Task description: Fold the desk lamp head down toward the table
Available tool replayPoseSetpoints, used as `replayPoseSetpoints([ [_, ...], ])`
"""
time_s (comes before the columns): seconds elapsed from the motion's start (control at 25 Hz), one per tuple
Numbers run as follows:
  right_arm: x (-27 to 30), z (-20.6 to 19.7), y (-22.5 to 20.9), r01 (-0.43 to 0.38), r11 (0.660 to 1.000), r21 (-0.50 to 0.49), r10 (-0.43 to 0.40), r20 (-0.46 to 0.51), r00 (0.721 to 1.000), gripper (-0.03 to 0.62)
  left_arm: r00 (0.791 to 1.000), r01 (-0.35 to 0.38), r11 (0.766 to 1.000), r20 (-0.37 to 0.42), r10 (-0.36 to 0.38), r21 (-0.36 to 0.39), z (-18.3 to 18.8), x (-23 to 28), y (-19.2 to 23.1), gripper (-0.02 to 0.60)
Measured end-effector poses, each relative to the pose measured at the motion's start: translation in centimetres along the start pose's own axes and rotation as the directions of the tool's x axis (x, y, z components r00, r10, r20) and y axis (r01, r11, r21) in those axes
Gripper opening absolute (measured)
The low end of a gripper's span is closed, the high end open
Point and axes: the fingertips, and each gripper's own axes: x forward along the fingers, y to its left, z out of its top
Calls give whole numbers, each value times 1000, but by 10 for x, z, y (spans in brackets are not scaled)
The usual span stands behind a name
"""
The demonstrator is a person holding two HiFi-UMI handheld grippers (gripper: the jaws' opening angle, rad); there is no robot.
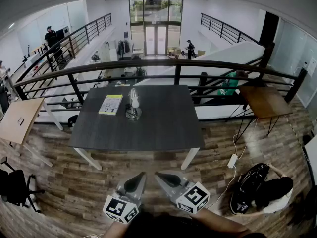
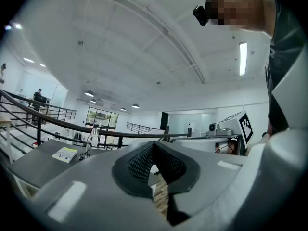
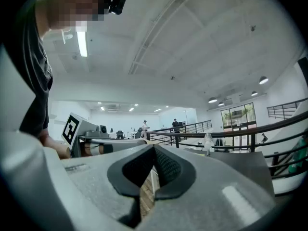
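A wooden floor spreads under everything, with a dark railing curving across behind the counter. The counter is a dark rectangular top on pale legs, in the middle of the head view. A wooden side table stands off its far right corner and another wooden table off its left edge. A black chair sits at the lower left and a black bag lies on the floor at the lower right. Both tools hang close to the person, well short of the counter's near edge and touching nothing. The left tool is clenched, its jaws meeting at the tip with nothing between them, and the right tool is clenched and empty likewise. They point level toward the counter, tips near each other. A yellow-green booklet lies flat near the counter's far left corner. Just to its right, closer to the far edge than the near one, stands the lamp, with its pale head raised above a dark round base.
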Motion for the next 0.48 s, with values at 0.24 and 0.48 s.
replayPoseSetpoints([
  [0.24, 12, 4, -2, -8, 1000, -1, 8, -1, 1000, 2, 1000, -5, 1000, 1, 5, -4, 5, 0, 12, 2],
  [0.48, 37, 1, -4, -27, 999, 28, 27, 4, 1000, 2, 1000, -5, 1000, 6, 5, -9, 8, 1, 34, 2],
])
